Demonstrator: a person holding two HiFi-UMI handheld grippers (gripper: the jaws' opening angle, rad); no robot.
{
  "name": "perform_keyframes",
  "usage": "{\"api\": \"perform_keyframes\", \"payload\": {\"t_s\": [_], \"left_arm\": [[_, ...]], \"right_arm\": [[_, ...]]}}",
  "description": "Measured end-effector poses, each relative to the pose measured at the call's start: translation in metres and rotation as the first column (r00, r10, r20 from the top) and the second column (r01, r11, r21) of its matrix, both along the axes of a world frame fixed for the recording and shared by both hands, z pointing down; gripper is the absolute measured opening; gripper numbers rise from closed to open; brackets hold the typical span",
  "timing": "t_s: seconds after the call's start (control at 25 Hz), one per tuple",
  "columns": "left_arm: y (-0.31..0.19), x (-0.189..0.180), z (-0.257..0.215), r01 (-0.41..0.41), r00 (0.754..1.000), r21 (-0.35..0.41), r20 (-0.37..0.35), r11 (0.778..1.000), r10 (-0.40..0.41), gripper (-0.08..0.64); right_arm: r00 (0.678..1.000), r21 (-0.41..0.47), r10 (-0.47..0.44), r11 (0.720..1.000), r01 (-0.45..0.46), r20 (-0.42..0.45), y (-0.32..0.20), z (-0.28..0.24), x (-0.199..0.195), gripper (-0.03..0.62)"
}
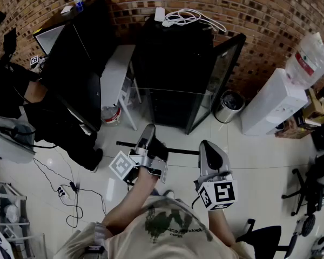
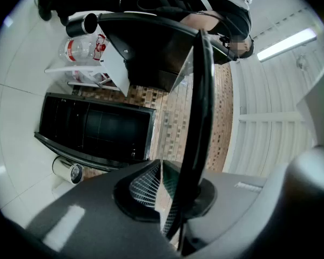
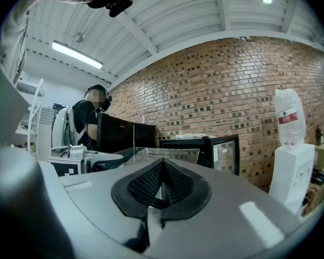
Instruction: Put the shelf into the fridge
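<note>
1. Left gripper (image 1: 147,133): jaws narrow, clamped on the black rim of the shelf (image 1: 181,151); in the left gripper view the rim runs up between the pads
2. Right gripper (image 1: 208,147): jaws almost together, pinching the shelf's thin glass edge
3. Shelf: glass pane with a black front rim, held about level between both grippers, above the floor (image 1: 259,161), just in front of the fridge (image 1: 173,53), not inside it
4. Fridge: black, door (image 1: 218,77) swung open on its right; bin (image 1: 229,106) near the door
</note>
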State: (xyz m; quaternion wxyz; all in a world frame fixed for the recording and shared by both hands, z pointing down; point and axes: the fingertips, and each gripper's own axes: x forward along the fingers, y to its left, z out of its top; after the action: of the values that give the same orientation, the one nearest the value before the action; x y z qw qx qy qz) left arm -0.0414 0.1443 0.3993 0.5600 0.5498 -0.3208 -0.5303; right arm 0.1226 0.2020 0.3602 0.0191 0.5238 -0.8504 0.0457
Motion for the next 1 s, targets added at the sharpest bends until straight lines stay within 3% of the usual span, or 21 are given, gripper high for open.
{"api": "perform_keyframes", "payload": {"t_s": [0.56, 1.0], "left_arm": [[-0.023, 0.008, 0.010, 0.010, 1.000, -0.001, -0.004, 1.000, -0.010, 0.017], [-0.076, -0.003, 0.023, 0.006, 1.000, 0.001, -0.017, 1.000, -0.006, 0.017]], "right_arm": [[1.000, 0.028, 0.017, 0.999, -0.016, -0.012, -0.019, 0.003, 0.017, 0.000], [0.999, 0.006, 0.033, 0.999, -0.033, -0.027, -0.068, 0.016, 0.009, 0.000]]}}
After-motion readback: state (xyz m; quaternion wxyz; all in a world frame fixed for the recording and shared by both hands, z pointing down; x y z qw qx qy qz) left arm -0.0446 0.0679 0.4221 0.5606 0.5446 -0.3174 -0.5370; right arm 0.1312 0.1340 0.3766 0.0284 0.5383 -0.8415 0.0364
